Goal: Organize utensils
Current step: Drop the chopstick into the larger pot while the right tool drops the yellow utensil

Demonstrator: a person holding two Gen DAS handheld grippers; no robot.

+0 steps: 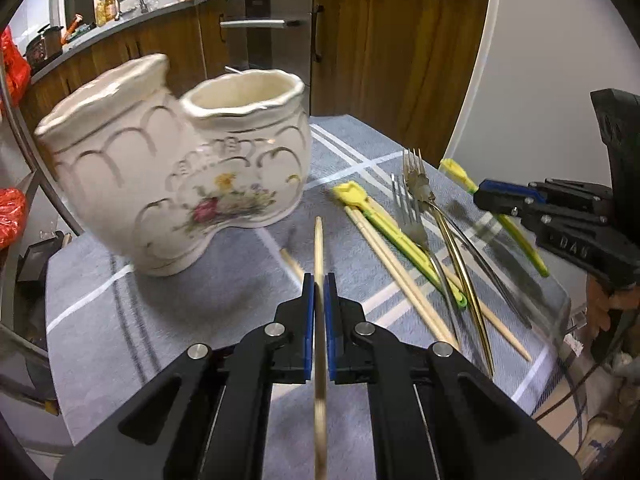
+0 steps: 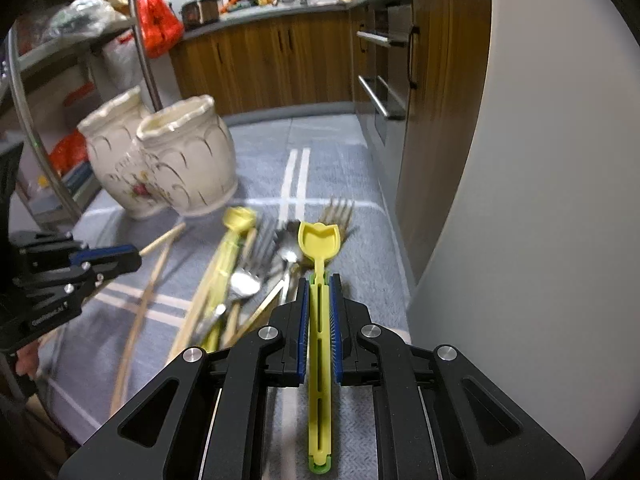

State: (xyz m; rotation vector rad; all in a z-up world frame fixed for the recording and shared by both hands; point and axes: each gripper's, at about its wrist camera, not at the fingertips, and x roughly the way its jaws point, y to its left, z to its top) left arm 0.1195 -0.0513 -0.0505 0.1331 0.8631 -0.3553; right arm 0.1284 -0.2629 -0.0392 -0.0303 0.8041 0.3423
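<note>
Grey striped cloth (image 1: 224,320) — ceramic holder (image 1: 172,168) upright.
Left gripper (image 1: 319,296) pinches chopstick (image 1: 319,248), right gripper (image 2: 319,300) pinches yellow utensil (image 2: 319,264) — both lengthwise, tips toward holder.

Right gripper (image 2: 319,280) fingers (image 2: 303,320) clamped on yellow spoon (image 2: 319,320). Forks (image 2: 260,256) heaped just left of spoon; holder (image 2: 184,160) beyond, left. Left gripper (image 2: 138,258) grips chopstick (image 2: 164,238).

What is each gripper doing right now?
Left gripper: shut on a wooden chopstick.
Right gripper: shut on a yellow plastic utensil.
</note>
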